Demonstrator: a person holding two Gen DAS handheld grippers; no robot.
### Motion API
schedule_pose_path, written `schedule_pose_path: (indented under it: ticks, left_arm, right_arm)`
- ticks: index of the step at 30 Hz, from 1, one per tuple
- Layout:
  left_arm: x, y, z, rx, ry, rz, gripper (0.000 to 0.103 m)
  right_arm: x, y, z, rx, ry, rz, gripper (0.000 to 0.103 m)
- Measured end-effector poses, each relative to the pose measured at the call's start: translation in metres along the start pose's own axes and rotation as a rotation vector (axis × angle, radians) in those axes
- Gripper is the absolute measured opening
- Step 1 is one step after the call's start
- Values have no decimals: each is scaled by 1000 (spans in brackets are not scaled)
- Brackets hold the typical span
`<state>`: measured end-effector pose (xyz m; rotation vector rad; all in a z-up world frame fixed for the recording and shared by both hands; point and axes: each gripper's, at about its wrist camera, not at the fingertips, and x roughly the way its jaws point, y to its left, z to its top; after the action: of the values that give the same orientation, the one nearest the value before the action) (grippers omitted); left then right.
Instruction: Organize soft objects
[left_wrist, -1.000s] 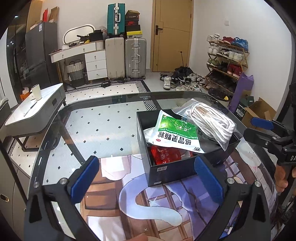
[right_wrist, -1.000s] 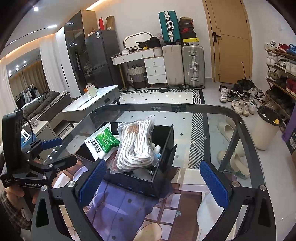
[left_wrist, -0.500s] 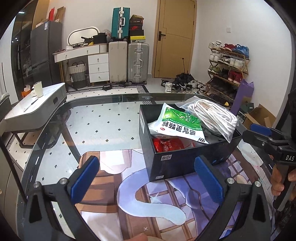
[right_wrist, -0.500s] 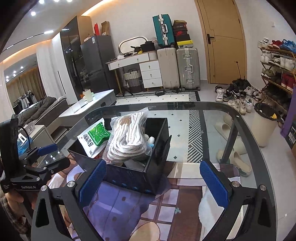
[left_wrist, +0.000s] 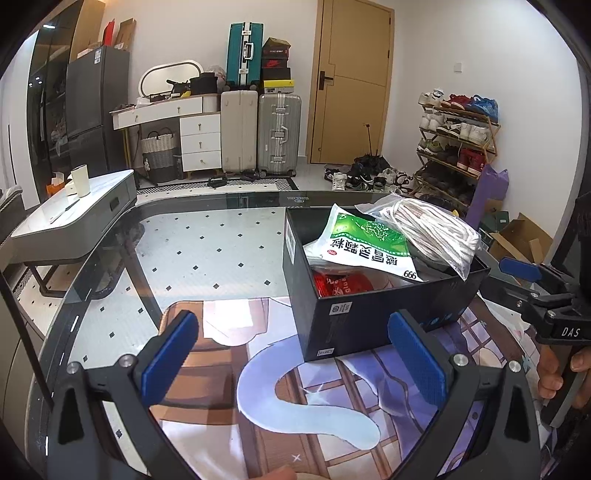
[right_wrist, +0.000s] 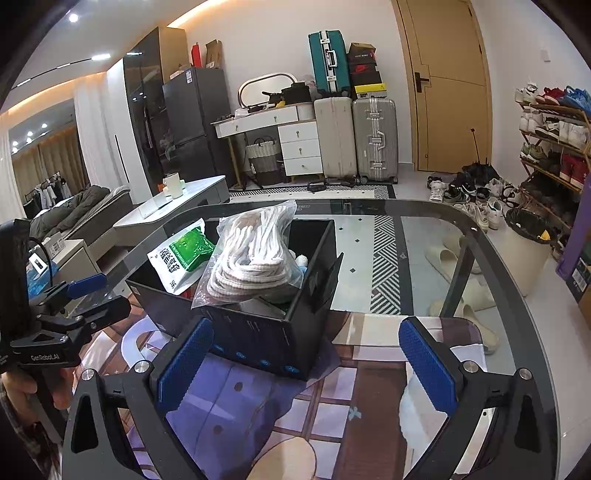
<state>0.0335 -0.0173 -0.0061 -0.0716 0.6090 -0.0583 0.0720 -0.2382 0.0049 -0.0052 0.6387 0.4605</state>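
Observation:
A black box (left_wrist: 373, 317) stands on the glass table (left_wrist: 207, 236). In it lie a green and white pouch (left_wrist: 365, 243), a clear bag of white rope (left_wrist: 432, 229) and a red pack (left_wrist: 341, 284). The box (right_wrist: 258, 336), pouch (right_wrist: 183, 254) and rope bag (right_wrist: 255, 254) also show in the right wrist view. My left gripper (left_wrist: 293, 363) is open and empty, in front of the box. My right gripper (right_wrist: 306, 363) is open and empty, in front of the box's other side. Each gripper shows in the other's view, right (left_wrist: 517, 273) and left (right_wrist: 96, 291).
A printed mat (left_wrist: 314, 398) covers the near part of the table under the box. A low grey table (left_wrist: 70, 218) stands at the left. Suitcases (left_wrist: 258, 136), a shoe rack (left_wrist: 458, 147) and a bin (right_wrist: 528, 251) are on the floor beyond.
Both grippers have drawn back and dropped lower, so the box looks nearer eye level. Both stay open and empty. The box and its contents have not moved.

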Motion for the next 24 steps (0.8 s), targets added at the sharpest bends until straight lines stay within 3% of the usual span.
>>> schedule_pose_path:
  ticks: [24]
  left_arm:
    - [-2, -7, 2, 13, -14, -7, 103]
  right_arm:
    - [-7, 4, -3, -8, -62, -26, 102]
